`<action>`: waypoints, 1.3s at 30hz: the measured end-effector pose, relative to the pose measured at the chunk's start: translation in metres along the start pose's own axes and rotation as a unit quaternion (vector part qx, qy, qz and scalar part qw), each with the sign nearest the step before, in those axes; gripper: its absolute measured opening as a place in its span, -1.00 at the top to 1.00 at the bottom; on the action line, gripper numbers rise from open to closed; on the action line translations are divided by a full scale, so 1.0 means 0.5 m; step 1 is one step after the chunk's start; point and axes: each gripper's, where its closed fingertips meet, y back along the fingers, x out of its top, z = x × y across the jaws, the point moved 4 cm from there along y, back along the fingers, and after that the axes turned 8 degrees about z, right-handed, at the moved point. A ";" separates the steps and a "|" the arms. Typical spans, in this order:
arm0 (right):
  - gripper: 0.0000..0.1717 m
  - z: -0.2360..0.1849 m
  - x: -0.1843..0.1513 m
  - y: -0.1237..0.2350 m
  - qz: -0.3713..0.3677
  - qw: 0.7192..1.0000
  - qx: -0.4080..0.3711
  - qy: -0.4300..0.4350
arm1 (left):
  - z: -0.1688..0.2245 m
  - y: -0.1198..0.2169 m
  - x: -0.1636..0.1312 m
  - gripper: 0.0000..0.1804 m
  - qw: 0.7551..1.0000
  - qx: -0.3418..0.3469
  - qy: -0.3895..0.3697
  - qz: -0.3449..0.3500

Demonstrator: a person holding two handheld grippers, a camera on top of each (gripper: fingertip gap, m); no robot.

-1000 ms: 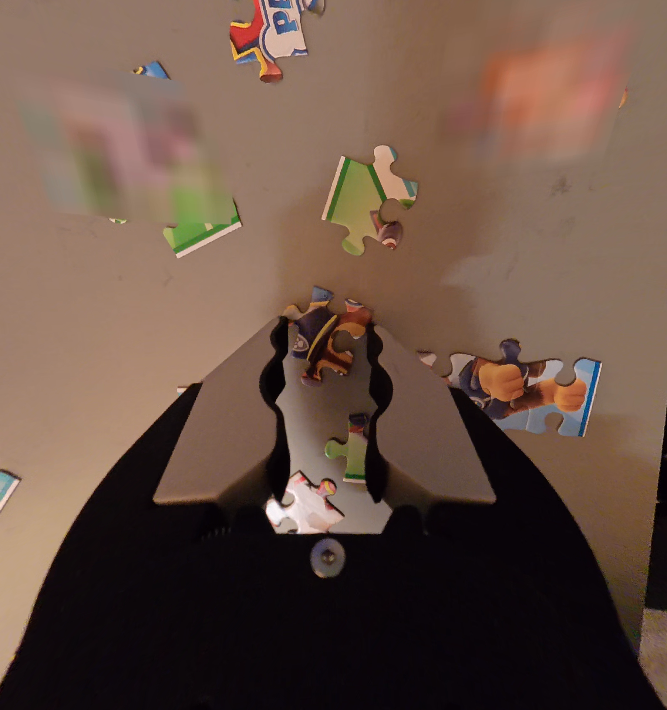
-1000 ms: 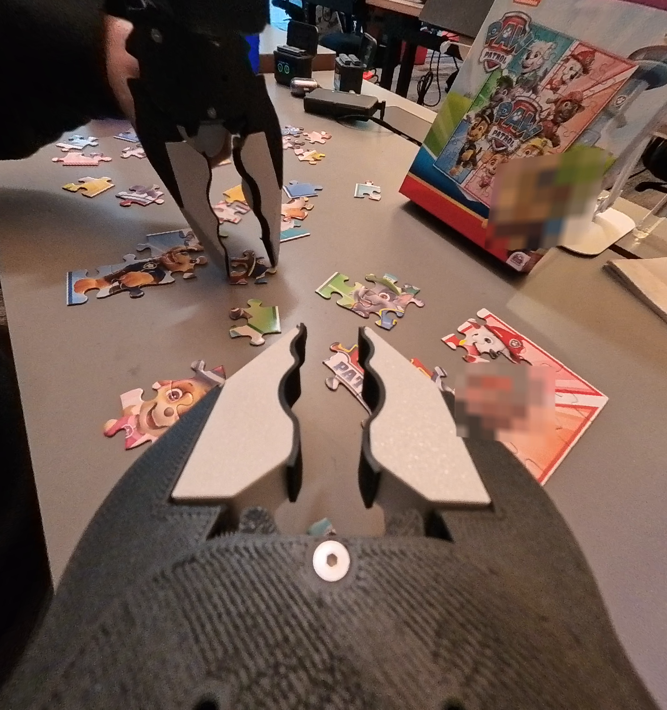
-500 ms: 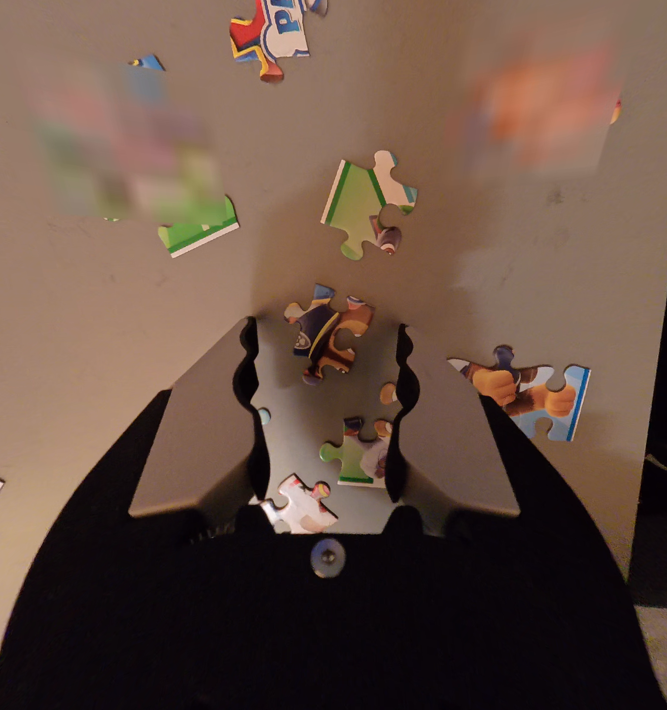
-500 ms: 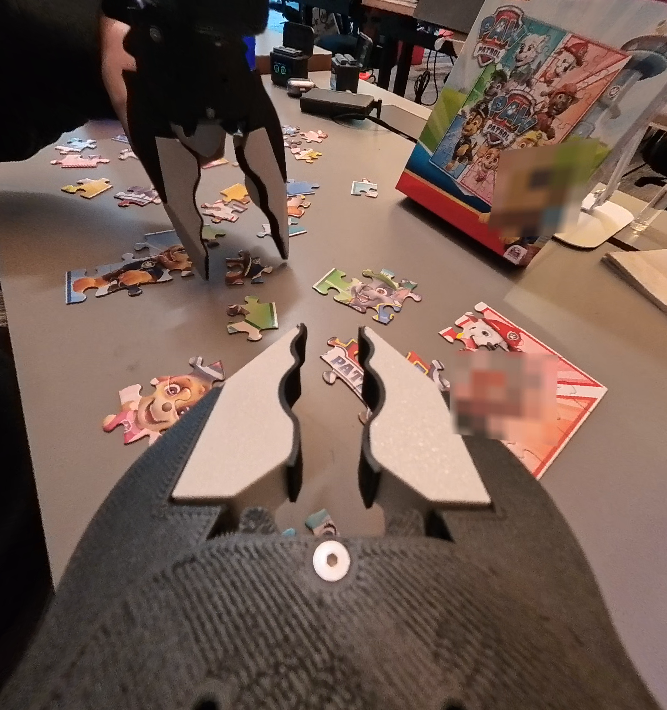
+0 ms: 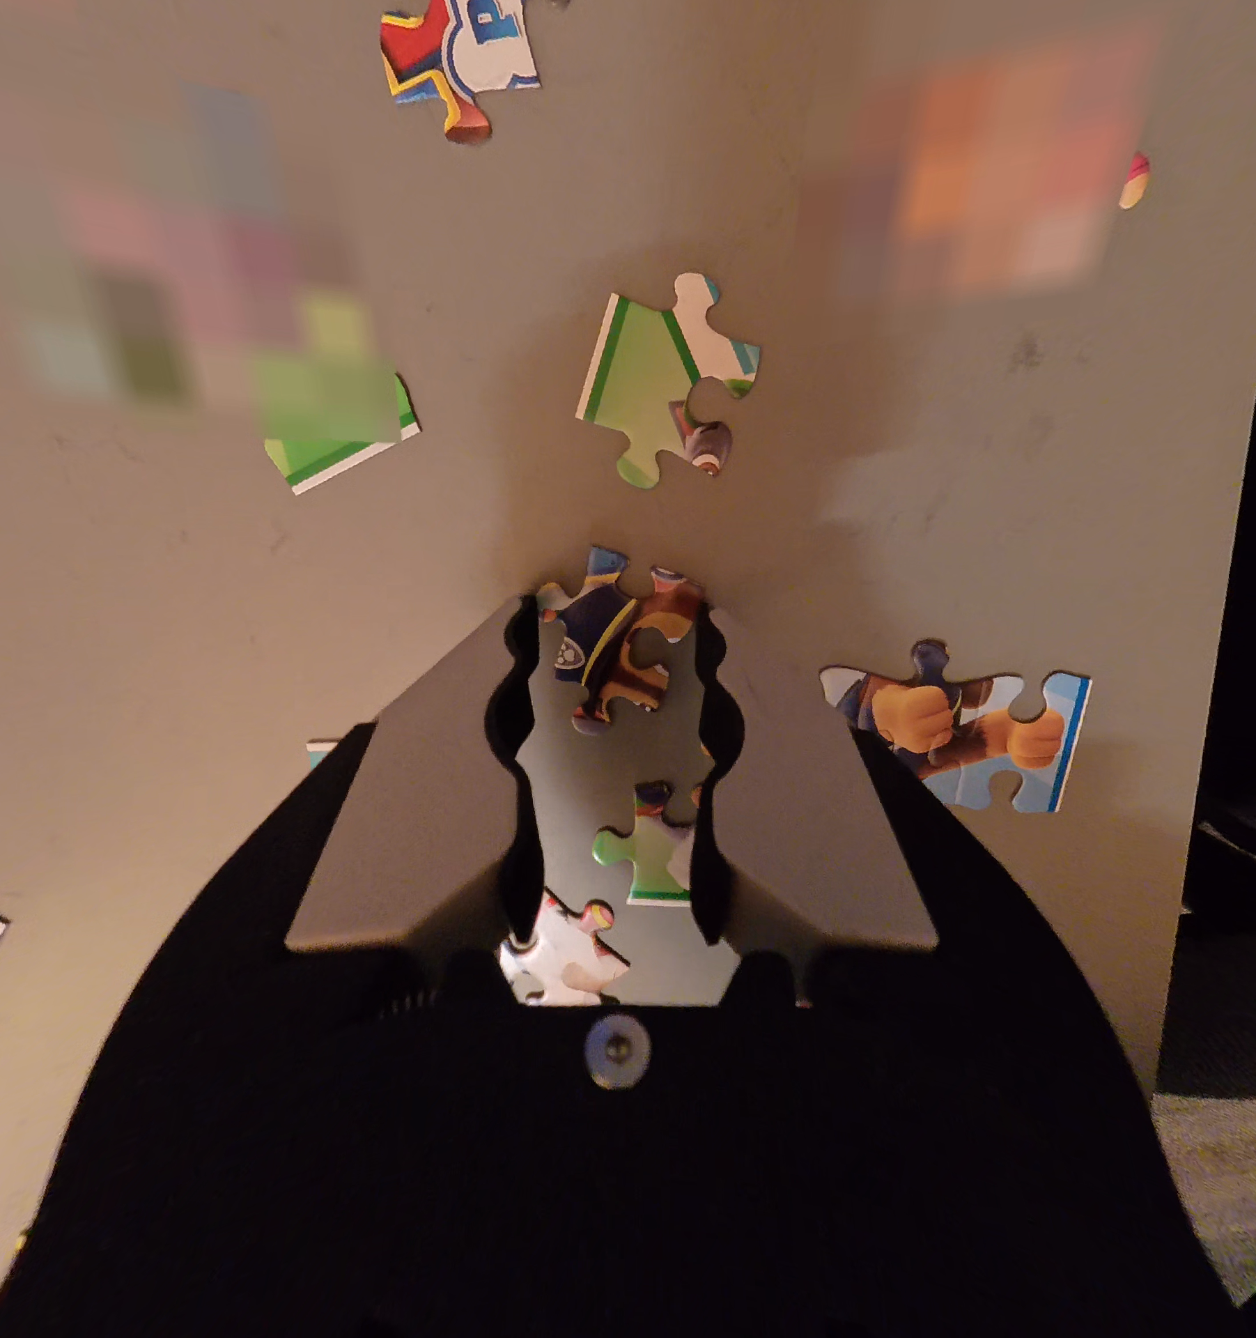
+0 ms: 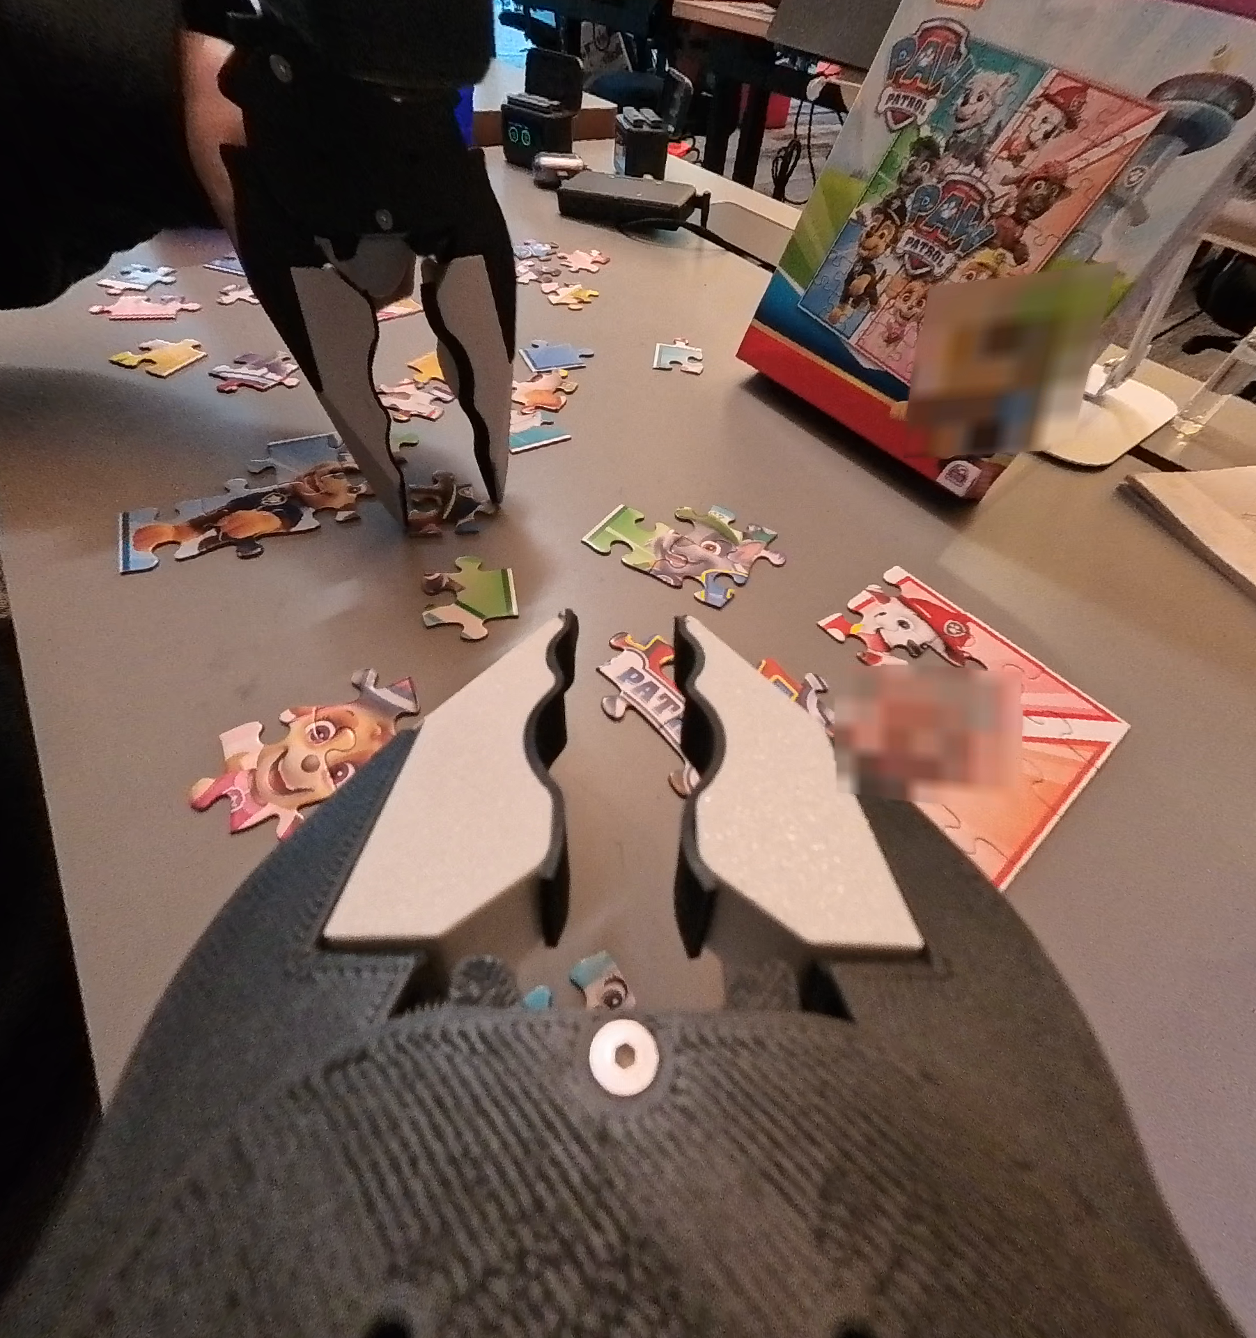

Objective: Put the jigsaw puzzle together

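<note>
Left tongs (image 5: pixel 621 604) clamping navy-brown puzzle piece (image 5: pixel 614 651)

Office: desks (image 6: pixel 719 210), chargers (image 6: pixel 531 130), cables (image 6: pixel 726 242)

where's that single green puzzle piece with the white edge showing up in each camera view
Left wrist view: the green puzzle piece lies flat on the table, upper centre, beyond the left gripper.
Right wrist view: it lies left of centre, ahead of the right gripper.
Shared landmark: the dark blue and brown piece at the left gripper's fingertips.
</note>
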 end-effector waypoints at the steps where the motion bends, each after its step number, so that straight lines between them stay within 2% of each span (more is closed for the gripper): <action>1: 0.71 0.000 0.000 0.001 0.000 1.000 -0.001 0.000 | 0.001 0.002 0.001 0.57 1.000 0.000 0.000 0.002; 2: 0.71 0.001 0.000 0.001 0.001 1.000 -0.001 0.000 | 0.000 0.005 0.002 0.72 1.000 0.004 -0.001 0.005; 6: 0.71 0.001 0.000 0.002 0.001 1.000 -0.001 0.000 | -0.001 0.011 -0.004 0.59 1.000 0.008 0.009 -0.005; 11: 0.71 0.000 0.000 0.003 0.002 1.000 -0.001 0.001 | -0.015 0.021 -0.009 0.57 0.999 0.031 0.007 0.000; 23: 0.71 -0.002 0.000 0.005 0.001 1.000 0.000 0.001 | -0.059 0.014 -0.022 0.70 0.996 0.043 0.081 0.012; 26: 0.71 -0.001 -0.001 0.007 0.001 1.000 -0.002 0.001 | -0.062 0.013 -0.022 0.80 0.995 0.049 0.086 0.008; 36: 0.71 0.001 0.002 0.012 0.004 1.000 -0.005 0.003 | -0.044 0.015 -0.025 0.82 0.997 0.049 0.066 -0.009; 38: 0.71 0.002 0.002 0.013 0.005 1.000 -0.006 0.002 | -0.039 0.017 -0.025 0.88 0.997 0.050 0.061 -0.009; 39: 0.71 0.002 0.002 0.014 0.006 1.000 -0.006 0.002 | -0.036 0.019 -0.024 1.00 0.997 0.048 0.056 -0.006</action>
